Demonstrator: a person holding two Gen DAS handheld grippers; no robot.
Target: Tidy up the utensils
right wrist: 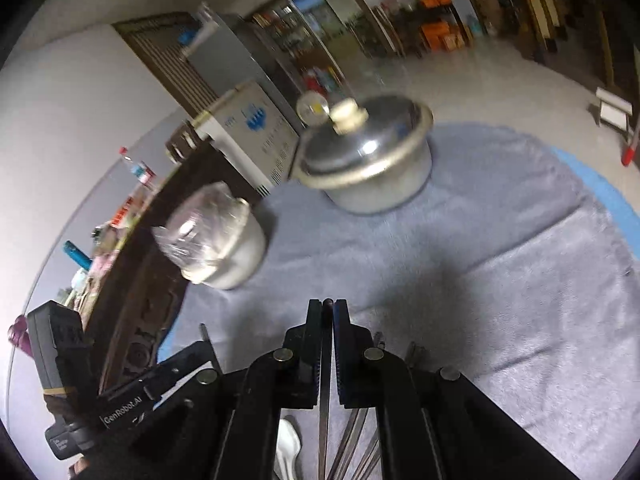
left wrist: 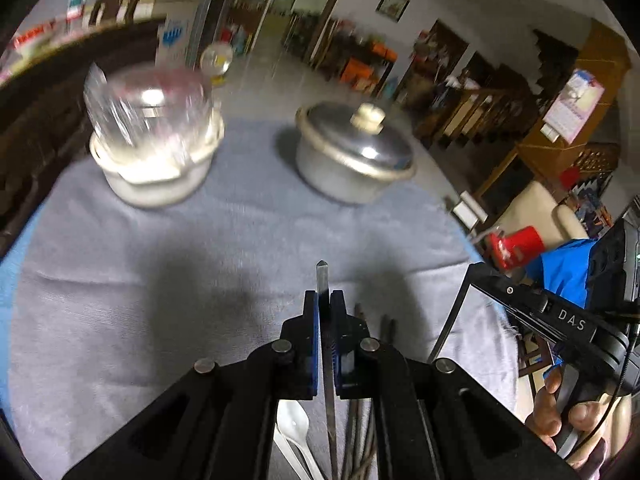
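In the left wrist view my left gripper [left wrist: 324,296] is shut on a thin metal chopstick [left wrist: 322,276], whose tip pokes out past the pads. It hangs above the grey cloth. In the right wrist view my right gripper [right wrist: 328,306] is likewise shut on a metal chopstick [right wrist: 325,408], held lifted over the cloth. Beneath both grippers lie a white spoon [left wrist: 293,426] [right wrist: 289,446] and several dark chopsticks [left wrist: 360,440] [right wrist: 356,436]. The two grippers are side by side: the right one [left wrist: 478,270] shows at the left view's right edge, held by a hand [left wrist: 560,412].
A lidded metal pot [left wrist: 352,156] [right wrist: 368,160] and a white pot [left wrist: 156,184] [right wrist: 236,256] topped with clear plastic stand at the far side of the cloth-covered table [left wrist: 200,264]. A dark wooden cabinet [right wrist: 160,264] borders the table's left. The room floor lies beyond.
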